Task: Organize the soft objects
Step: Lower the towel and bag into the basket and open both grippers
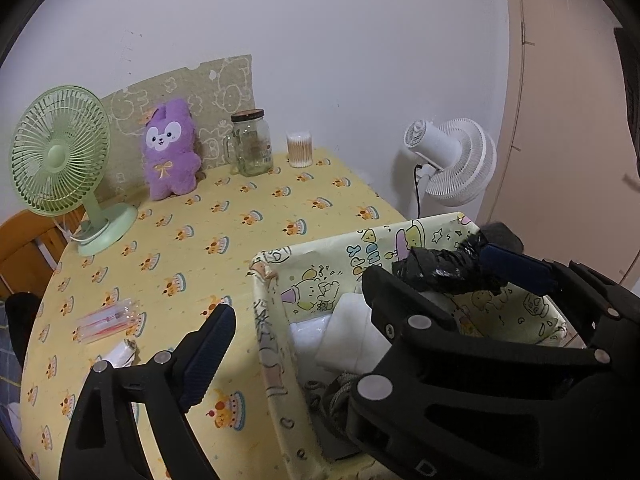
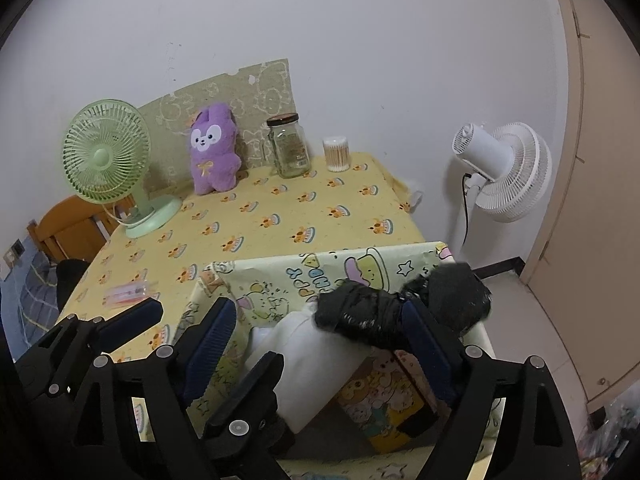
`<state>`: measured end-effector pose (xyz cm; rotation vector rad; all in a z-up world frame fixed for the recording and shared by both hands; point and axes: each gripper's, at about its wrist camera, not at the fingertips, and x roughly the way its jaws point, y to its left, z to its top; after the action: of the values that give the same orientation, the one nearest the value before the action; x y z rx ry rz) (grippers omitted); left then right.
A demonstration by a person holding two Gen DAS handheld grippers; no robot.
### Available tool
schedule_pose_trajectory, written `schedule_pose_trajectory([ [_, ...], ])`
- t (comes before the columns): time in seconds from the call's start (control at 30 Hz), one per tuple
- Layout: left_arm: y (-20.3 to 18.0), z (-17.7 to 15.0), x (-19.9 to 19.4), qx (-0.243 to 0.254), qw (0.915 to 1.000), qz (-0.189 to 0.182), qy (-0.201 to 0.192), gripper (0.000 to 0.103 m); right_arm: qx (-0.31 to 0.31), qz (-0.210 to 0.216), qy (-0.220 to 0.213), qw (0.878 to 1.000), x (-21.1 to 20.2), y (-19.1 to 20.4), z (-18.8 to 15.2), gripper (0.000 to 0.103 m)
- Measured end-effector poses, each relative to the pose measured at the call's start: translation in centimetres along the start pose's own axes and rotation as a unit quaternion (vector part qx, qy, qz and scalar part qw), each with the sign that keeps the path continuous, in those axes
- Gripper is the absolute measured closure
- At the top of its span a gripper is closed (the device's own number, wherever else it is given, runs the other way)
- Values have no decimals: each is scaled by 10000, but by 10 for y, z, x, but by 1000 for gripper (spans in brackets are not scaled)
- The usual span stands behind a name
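Note:
A yellow cartoon-print fabric box stands at the near right of the table. Folded white cloth and a grey knitted piece lie inside it. A black plastic-wrapped bundle lies across the box's far right rim and drapes over the tip of my right gripper's right finger. Both grippers hang over the box with their fingers interleaved. My left gripper is open with one finger outside the box wall. My right gripper is open over the white cloth. A purple plush rabbit leans upright at the table's back.
A green desk fan stands at the back left; a glass jar and a tub of cotton swabs stand beside the plush. A clear packet lies at the near left. A white floor fan stands off the table's right edge.

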<state>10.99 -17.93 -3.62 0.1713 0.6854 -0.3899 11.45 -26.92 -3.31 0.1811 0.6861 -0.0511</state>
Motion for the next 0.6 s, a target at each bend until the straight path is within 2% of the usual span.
schedule_pose_trajectory([
  [0.6,28,-11,-43,-126,9994,118,-295,7,-197,103,-229,9995,-36,42,-5,16],
])
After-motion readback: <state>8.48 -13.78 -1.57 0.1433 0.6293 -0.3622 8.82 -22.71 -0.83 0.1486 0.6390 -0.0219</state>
